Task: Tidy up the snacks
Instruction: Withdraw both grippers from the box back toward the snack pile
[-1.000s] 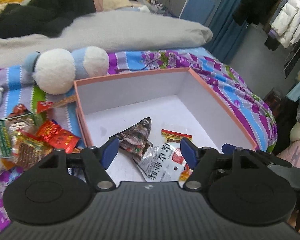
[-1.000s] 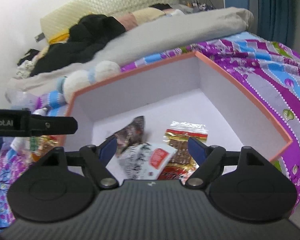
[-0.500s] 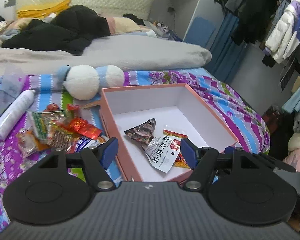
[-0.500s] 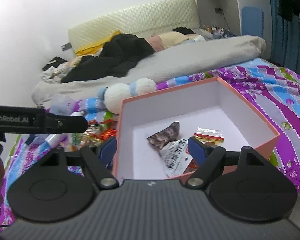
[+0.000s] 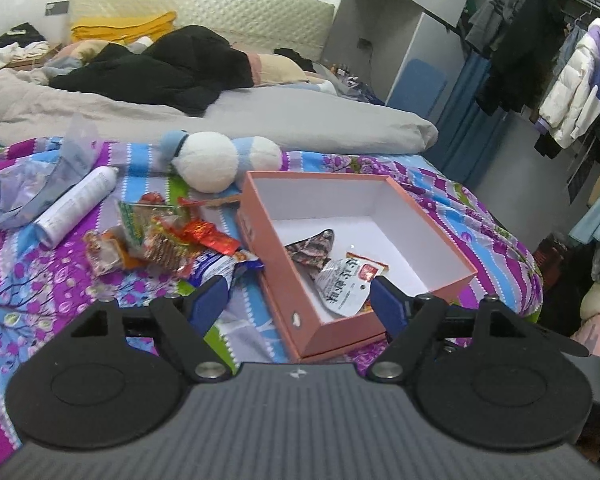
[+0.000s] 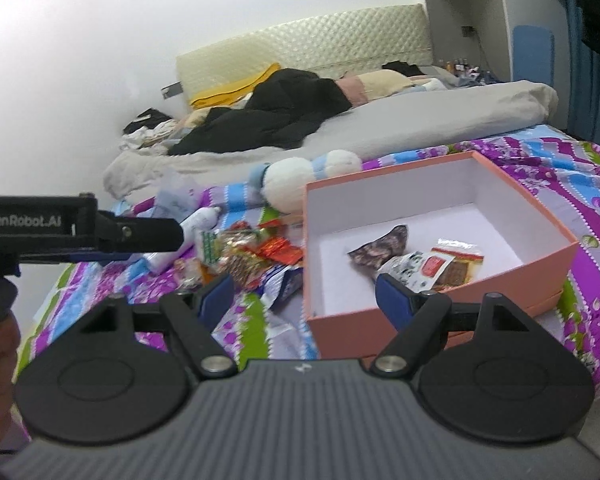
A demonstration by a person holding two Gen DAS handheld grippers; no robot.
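Jaws of the left hand-held gripper are opening, wide apart, with nothing gripped between them; its blue fingertips hang above the bedspread and the near corner of the box. The right hand-held gripper also stands wide, empty, its fingertips over the box's near wall.

Just ahead of both lies the pink box, open-topped with a white inside. In it, toward the near side, sit three snacks close together: a dark patterned packet, a white pouch with black lettering overlapping it, and a clear-and-red pack partly beneath the pouch.

Ahead and left of the left gripper, outside the box, a loose pile of snacks rests on the bedspread, with a blue-and-white wrapper nearest the fingertips. Farther left lies a white bottle on its side, beside crumpled clear plastic. Beyond the box, a white-and-blue plush touches its far-left corner. Behind that stretches a grey duvet with dark clothing on it.

In the right view, the left gripper shows as a black bar at the left edge.
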